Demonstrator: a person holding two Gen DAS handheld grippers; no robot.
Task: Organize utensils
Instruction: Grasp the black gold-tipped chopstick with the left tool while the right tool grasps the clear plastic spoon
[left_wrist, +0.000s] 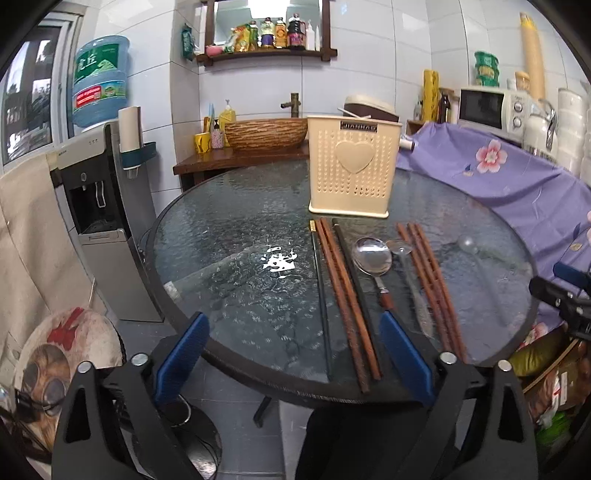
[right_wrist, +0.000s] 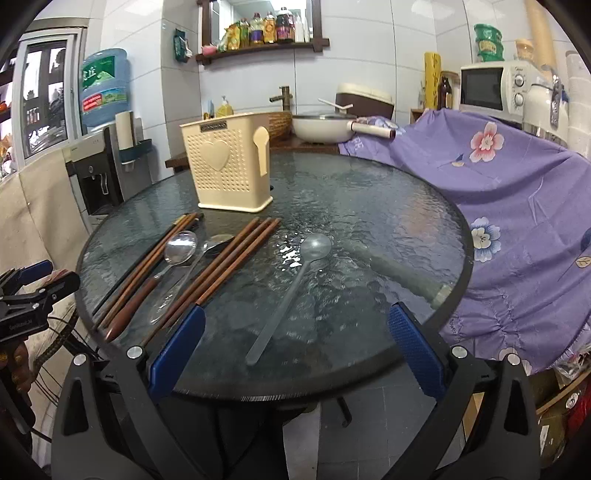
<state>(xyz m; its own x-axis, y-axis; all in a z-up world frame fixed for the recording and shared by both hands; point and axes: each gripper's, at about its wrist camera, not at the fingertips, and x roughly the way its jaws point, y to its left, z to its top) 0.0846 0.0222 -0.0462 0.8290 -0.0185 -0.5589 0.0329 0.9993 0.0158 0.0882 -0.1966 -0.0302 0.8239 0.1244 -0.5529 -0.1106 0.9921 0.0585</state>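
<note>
A cream perforated utensil holder (left_wrist: 354, 166) (right_wrist: 229, 170) stands upright at the back of the round glass table (left_wrist: 240, 240) (right_wrist: 369, 229). In front of it lie black chopsticks (left_wrist: 321, 295), a brown pair (left_wrist: 343, 295) (right_wrist: 147, 266), a metal spoon with a wooden handle (left_wrist: 373, 258) (right_wrist: 179, 247), a clear spoon (left_wrist: 400, 251) and more brown chopsticks (left_wrist: 432, 280) (right_wrist: 229, 266). A grey translucent spoon (right_wrist: 291, 288) lies apart to the right. My left gripper (left_wrist: 291, 325) hovers open over the near ends of the black and brown chopsticks. My right gripper (right_wrist: 297, 314) is open above the grey spoon's handle.
A purple flowered cloth (right_wrist: 498, 192) drapes over something at the table's right side. A water dispenser (left_wrist: 99, 192) stands to the left. Behind the table a wooden counter holds a basin (left_wrist: 266, 133) and a white pan (right_wrist: 321, 127). A microwave (right_wrist: 491, 88) sits at the back right.
</note>
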